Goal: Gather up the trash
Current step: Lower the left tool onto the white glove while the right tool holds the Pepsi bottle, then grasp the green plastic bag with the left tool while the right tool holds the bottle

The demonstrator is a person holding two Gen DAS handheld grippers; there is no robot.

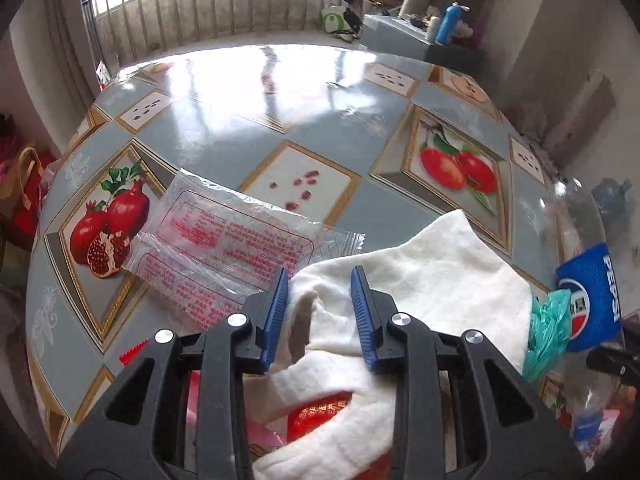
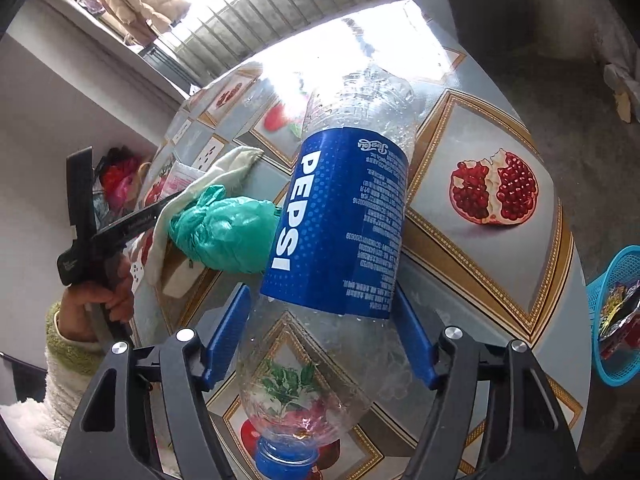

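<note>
My right gripper [image 2: 320, 334] is shut on a clear Pepsi bottle [image 2: 340, 216] with a blue label, held above the table with its blue cap toward the camera. The bottle also shows at the right edge of the left wrist view [image 1: 592, 292]. My left gripper [image 1: 320, 300] is open, its blue fingers astride a fold of a white cloth [image 1: 432, 280] on the table. A knotted green plastic bag [image 2: 224, 228] lies beside the cloth. A clear wrapper with red print [image 1: 224, 240] lies left of the cloth. Red packaging [image 1: 320, 416] shows under the cloth.
The round table [image 1: 280, 120] has a glossy fruit-print cover. A blue basket [image 2: 616, 320] holding wrappers stands off the table's right edge. A small red scrap [image 1: 132, 354] lies near the left gripper. A side table [image 1: 396, 28] with bottles stands at the back.
</note>
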